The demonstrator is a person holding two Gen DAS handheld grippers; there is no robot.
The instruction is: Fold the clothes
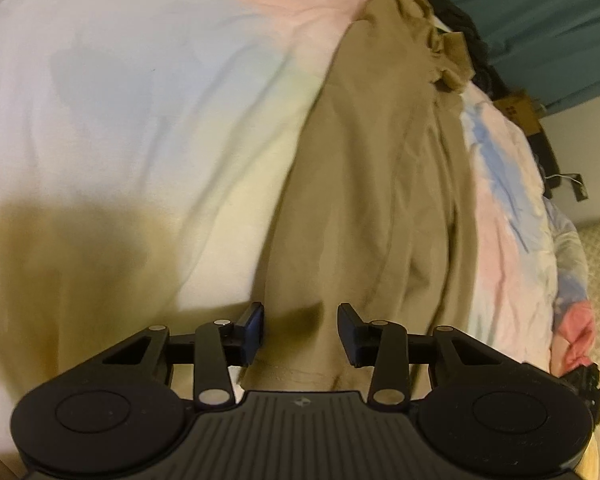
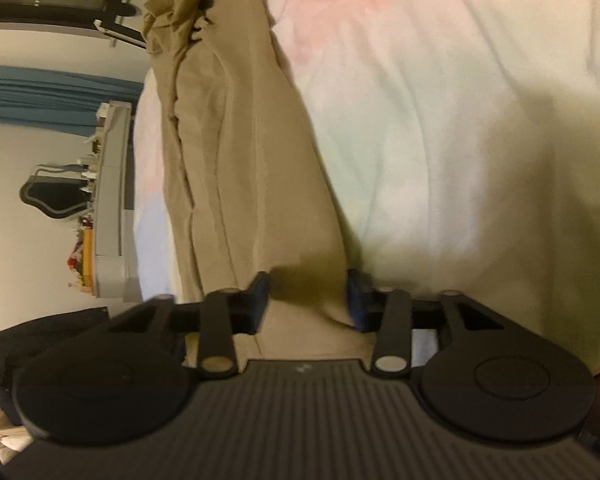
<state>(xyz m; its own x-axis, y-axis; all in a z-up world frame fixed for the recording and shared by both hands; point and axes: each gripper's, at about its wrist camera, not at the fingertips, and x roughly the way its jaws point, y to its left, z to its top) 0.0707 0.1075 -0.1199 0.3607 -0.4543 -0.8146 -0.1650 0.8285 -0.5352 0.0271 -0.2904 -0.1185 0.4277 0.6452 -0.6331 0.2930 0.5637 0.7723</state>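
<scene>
Left gripper (image 1: 302,334): jaws spread, nothing pinched. It hangs over the near end of the tan garment (image 1: 380,184), blue pads on either side of a fold there; can't tell whether the pads touch the cloth.

Right gripper (image 2: 308,302): jaws also spread, nothing between them but cloth below. It sits over one end of the same tan garment (image 2: 236,152). That view is motion-blurred, so contact is unclear.

Garment: long tan piece, looks like trousers folded lengthwise, lying as a narrow strip on a pastel bedsheet (image 1: 140,100) in pink, blue and yellow. In the left view it runs from the near centre away to the far right, where its far end is bunched up next to a dark item (image 1: 466,32) at the bed edge. Lengthwise creases and a seam are visible along it.

Surroundings: teal curtain (image 1: 540,20) at far right in the left view, with a cardboard box (image 1: 518,110) below it. The right view shows the bedsheet (image 2: 440,120) on the right, and a grey shelf unit (image 2: 110,200) with small items and a black chair (image 2: 50,196) on the far left against a white wall.
</scene>
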